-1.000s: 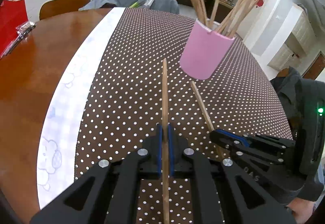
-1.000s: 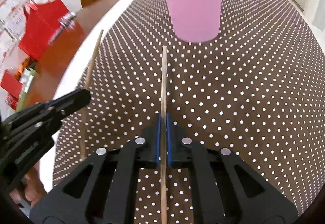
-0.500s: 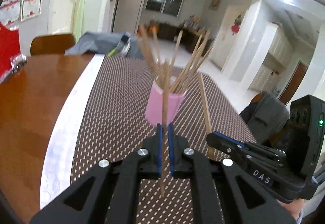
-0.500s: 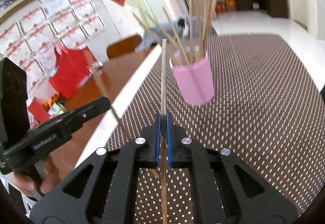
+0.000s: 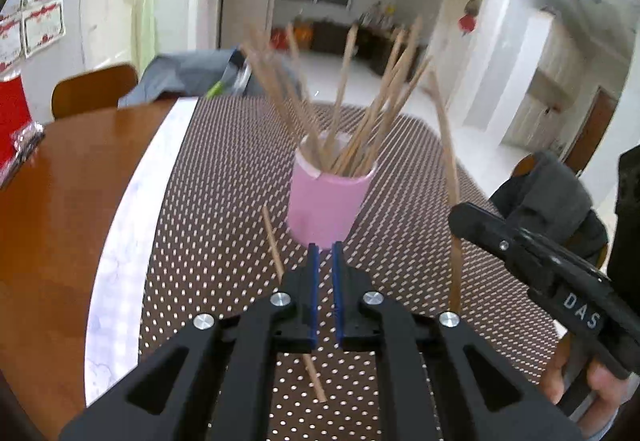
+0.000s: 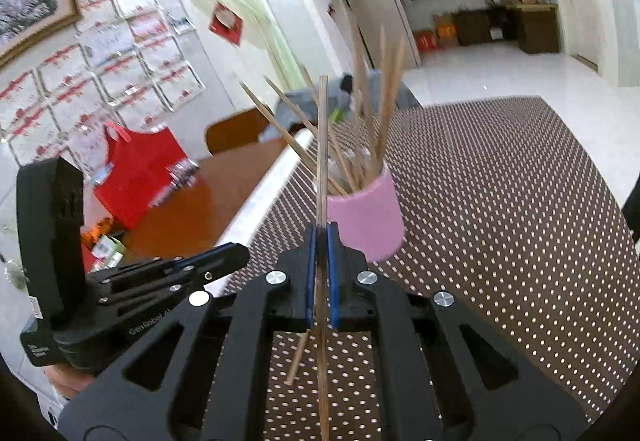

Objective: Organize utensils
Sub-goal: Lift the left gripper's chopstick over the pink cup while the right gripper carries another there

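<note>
A pink cup (image 5: 326,201) holding several wooden chopsticks (image 5: 360,109) stands on the dotted cloth just ahead of both grippers. My left gripper (image 5: 324,249) is opening, with a narrow empty gap between its blue pads. A loose chopstick (image 5: 276,253) slants down-left of those pads, passing under the left finger, gripped by nothing. My right gripper (image 6: 320,231) is shut on another chopstick (image 6: 323,145), held upright in front of the cup (image 6: 366,217). From the left wrist view, the right gripper (image 5: 460,211) and its stick (image 5: 448,161) are right of the cup.
A brown polka-dot cloth (image 5: 224,169) with a white strip (image 5: 132,201) covers a wooden table (image 5: 52,201). A red bag (image 6: 136,169) sits at the table's left, with a chair (image 5: 92,89) and grey clothing (image 5: 180,73) behind. A hand (image 5: 592,381) holds the right gripper.
Both grippers rose and tipped up toward the cup. The left jaws parted and let go of their chopstick, which now slants below them. The right gripper still holds its stick.
</note>
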Demonstrator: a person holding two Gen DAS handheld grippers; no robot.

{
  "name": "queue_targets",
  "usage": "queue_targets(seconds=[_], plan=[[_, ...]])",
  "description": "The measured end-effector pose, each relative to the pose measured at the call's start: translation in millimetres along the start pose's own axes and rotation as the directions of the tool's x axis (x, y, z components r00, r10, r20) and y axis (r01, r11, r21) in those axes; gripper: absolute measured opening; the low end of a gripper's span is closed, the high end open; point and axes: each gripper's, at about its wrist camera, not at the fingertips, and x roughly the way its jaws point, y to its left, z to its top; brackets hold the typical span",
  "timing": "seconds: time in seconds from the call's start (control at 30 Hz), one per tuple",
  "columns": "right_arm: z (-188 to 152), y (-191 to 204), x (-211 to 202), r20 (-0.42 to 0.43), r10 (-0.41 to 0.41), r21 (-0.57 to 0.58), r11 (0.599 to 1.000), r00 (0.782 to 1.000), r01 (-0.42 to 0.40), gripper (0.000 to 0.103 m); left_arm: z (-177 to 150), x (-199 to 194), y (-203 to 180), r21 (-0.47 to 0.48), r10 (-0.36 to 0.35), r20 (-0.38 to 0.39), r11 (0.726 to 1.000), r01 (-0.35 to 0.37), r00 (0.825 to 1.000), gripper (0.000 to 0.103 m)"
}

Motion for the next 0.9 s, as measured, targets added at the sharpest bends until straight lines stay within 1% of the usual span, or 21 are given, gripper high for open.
queue_targets(seconds=[0.03, 0.07, 0.1, 0.13, 0.2, 0.27, 0.33, 0.4, 0.43, 0.53, 0.6, 0.73, 0.77, 0.8, 0.87, 0.9], plan=[[-2.7, 0.0, 6.1, -0.019, -0.005, 0.000, 1.000, 1.000, 0.005, 0.006, -0.9, 6.0, 1.7, -0.002, 0.012, -0.012, 1.000, -0.012, 1.000, 0.022], [-6.9, -1.7, 12.8, -0.042, -0.017, 0.000, 1.000, 0.999, 0.017, 0.006, -2.0, 15.0, 4.3, -0.003, 0.037, -0.026, 0.999, -0.037, 0.999, 0.026], [-9.6, -3.8, 18.1, -0.060, -0.026, 0.002, 1.000, 0.998, 0.026, 0.006, -1.9, 20.5, 7.0, -0.004, 0.050, -0.039, 0.999, -0.050, 0.998, 0.026], [-11.9, -5.2, 22.3, -0.074, -0.031, 0.005, 0.999, 0.997, 0.032, 0.006, -2.4, 31.9, 10.6, -0.010, 0.059, -0.072, 0.998, -0.060, 0.996, 0.026], [-16.1, -8.8, 30.9, -0.105, -0.045, 0.011, 0.999, 0.993, 0.047, 0.006, -5.4, 50.8, 16.8, -0.031, 0.055, -0.126, 0.998, -0.060, 0.990, 0.026], [-19.7, -13.6, 39.3, -0.133, -0.057, 0.024, 0.998, 0.989, 0.061, 0.006, -8.7, 72.8, 22.8, -0.045, 0.062, -0.184, 0.996, -0.071, 0.981, 0.026], [-24.0, -19.7, 49.9, -0.170, -0.058, 0.044, 0.997, 0.984, 0.066, 0.006, -12.2, 88.7, 25.4, -0.047, 0.077, -0.224, 0.995, -0.090, 0.971, 0.026], [-27.4, -24.2, 57.5, -0.191, -0.064, 0.050, 0.996, 0.979, 0.075, 0.006, -16.0, 106.2, 29.5, -0.051, 0.099, -0.272, 0.992, -0.117, 0.957, 0.026], [-26.8, -24.8, 58.3, -0.189, -0.060, 0.053, 0.996, 0.980, 0.072, 0.006, -17.2, 113.8, 32.2, -0.058, 0.101, -0.285, 0.991, -0.123, 0.953, 0.026], [-24.7, -26.4, 59.9, -0.189, -0.078, 0.054, 0.994, 0.979, 0.090, 0.006, -16.0, 127.7, 34.4, -0.050, 0.125, -0.304, 0.988, -0.147, 0.945, 0.026], [-23.6, -29.2, 61.7, -0.191, -0.073, 0.062, 0.994, 0.979, 0.087, 0.006, -12.9, 131.4, 33.4, -0.044, 0.133, -0.297, 0.987, -0.152, 0.946, 0.026], [-23.7, -30.0, 61.0, -0.182, -0.068, 0.065, 0.995, 0.981, 0.081, 0.006, -6.4, 137.8, 28.2, -0.007, 0.175, -0.290, 0.983, -0.184, 0.941, 0.026], [-23.9, -30.6, 61.3, -0.180, -0.065, 0.068, 0.995, 0.981, 0.078, 0.006, -6.3, 138.9, 25.5, 0.015, 0.194, -0.285, 0.980, -0.198, 0.939, 0.023], [-23.8, -31.3, 61.2, -0.180, -0.063, 0.070, 0.995, 0.982, 0.077, 0.006, -4.0, 141.5, 24.7, 0.029, 0.209, -0.280, 0.977, -0.209, 0.937, 0.018], [-24.3, -32.7, 61.2, -0.177, -0.061, 0.076, 0.994, 0.982, 0.075, 0.006, -3.3, 141.4, 25.2, 0.022, 0.202, -0.275, 0.979, -0.204, 0.940, 0.008], [-24.6, -33.3, 61.1, -0.176, -0.062, 0.077, 0.994, 0.982, 0.076, 0.006, -3.0, 140.5, 26.4, 0.012, 0.194, -0.276, 0.980, -0.199, 0.941, 0.007]])
